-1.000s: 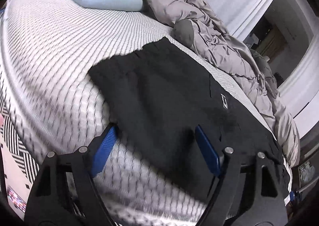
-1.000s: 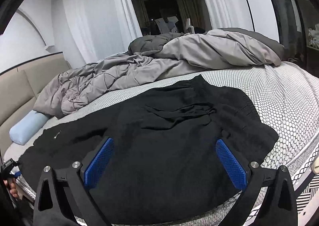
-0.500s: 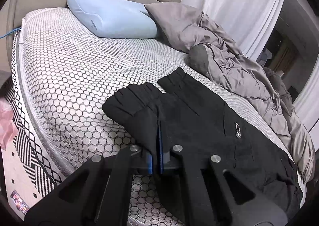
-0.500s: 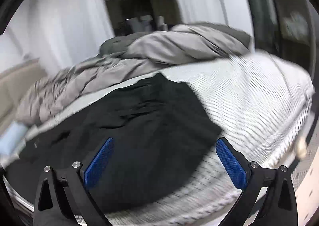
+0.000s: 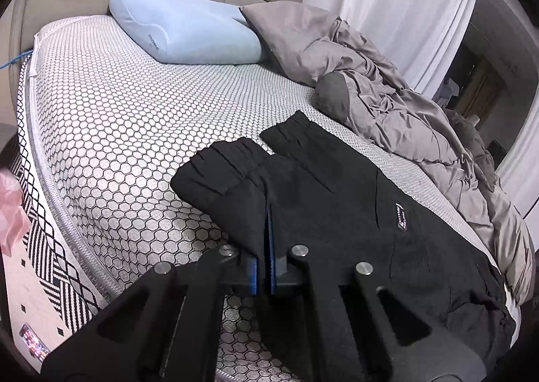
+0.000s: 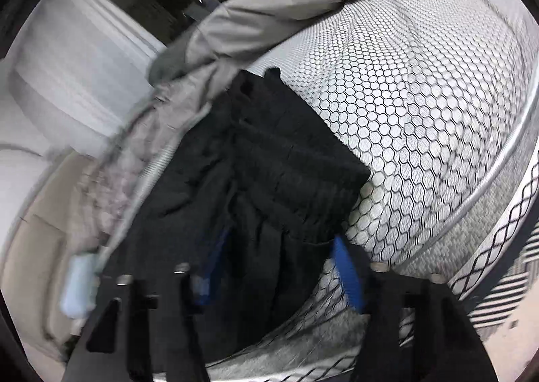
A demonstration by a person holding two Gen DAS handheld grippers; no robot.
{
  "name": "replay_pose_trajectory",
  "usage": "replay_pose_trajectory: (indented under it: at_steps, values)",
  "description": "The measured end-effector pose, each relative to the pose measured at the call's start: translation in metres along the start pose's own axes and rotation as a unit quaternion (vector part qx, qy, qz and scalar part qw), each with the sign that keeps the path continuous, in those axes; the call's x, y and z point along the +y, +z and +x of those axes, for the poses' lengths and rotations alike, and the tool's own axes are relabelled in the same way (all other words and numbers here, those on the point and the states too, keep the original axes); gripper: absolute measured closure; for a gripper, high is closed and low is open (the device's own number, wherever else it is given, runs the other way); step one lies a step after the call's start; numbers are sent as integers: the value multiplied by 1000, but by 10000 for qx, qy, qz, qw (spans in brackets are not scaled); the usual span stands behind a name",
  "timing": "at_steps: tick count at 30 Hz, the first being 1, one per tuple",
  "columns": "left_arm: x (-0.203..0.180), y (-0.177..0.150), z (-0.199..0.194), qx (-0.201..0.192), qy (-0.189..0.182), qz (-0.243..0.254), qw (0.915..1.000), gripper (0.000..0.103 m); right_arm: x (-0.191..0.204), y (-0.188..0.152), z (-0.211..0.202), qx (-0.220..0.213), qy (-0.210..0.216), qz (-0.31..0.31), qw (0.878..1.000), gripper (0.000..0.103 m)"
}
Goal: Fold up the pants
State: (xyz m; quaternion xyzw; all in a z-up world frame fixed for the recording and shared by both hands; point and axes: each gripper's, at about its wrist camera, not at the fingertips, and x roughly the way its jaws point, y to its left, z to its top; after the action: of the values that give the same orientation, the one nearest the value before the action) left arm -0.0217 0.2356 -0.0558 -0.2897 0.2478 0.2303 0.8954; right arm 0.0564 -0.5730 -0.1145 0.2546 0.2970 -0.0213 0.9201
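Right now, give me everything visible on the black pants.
The black pants look like soft matte fabric, lying spread on the honeycomb-patterned mattress beside the grey duvet. Two gathered elastic cuffs, a small label patch. The left hand-held gripper is shut on one leg edge. The right hand-held gripper has just been closing around the other end, gap remaining.

Motion blur smears the right wrist view's left side, where the pillow (image 6: 79, 284) is shapeless.

Black left gripper (image 5: 266, 247), blue-padded jaws, silver screws, black right gripper (image 6: 279, 267)
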Motion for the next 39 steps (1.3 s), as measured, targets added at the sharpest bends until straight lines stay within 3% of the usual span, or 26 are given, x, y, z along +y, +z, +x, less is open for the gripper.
replay_pose_trajectory:
  at_steps: [1,3,5,9,18,21,26,32,33,35,36,37,38,39]
  values:
    - [1,0,1,34,-63,-14,10000,101,-1,1,-3,-94,70,18,9999,81]
    - [4,-2,0,100,-258,-40,9996,101,-11,1,-12,-317,190,300,9989,92]
    - [8,-5,0,198,-367,-56,9991,101,-23,-2,-22,-492,69,539,9973,92]
    - [16,-7,5,373,-424,-244,9981,101,-38,-8,-16,-274,182,772,9965,92]
    - [11,17,-30,21,-834,-376,9958,102,3,6,-71,-1043,650,422,9915,95]
    - [-3,40,-33,-86,-895,-277,9956,102,29,25,-77,-1175,582,222,9911,95]
    - [-38,92,-4,-69,-725,-148,9972,102,87,88,-57,-1250,155,-145,9919,95]
    - [-114,157,110,320,-130,339,9988,100,152,181,43,-937,-439,-537,9932,94]
    - [-127,163,131,395,-53,389,9984,94,161,195,64,-866,-529,-573,9932,92]
    - [-142,172,177,686,5,370,9970,72,175,223,119,-498,-747,-699,9935,71]
    - [-142,172,189,816,101,312,9961,50,177,230,137,-560,-926,-740,9914,57]
    - [-141,174,197,862,124,182,9960,44,178,232,145,-615,-1058,-771,9895,49]
    - [-138,173,197,853,48,147,9962,42,178,234,149,-538,-1374,-728,9864,47]
    - [-136,171,195,851,-37,180,9962,34,178,232,148,-584,-1325,-691,9870,46]
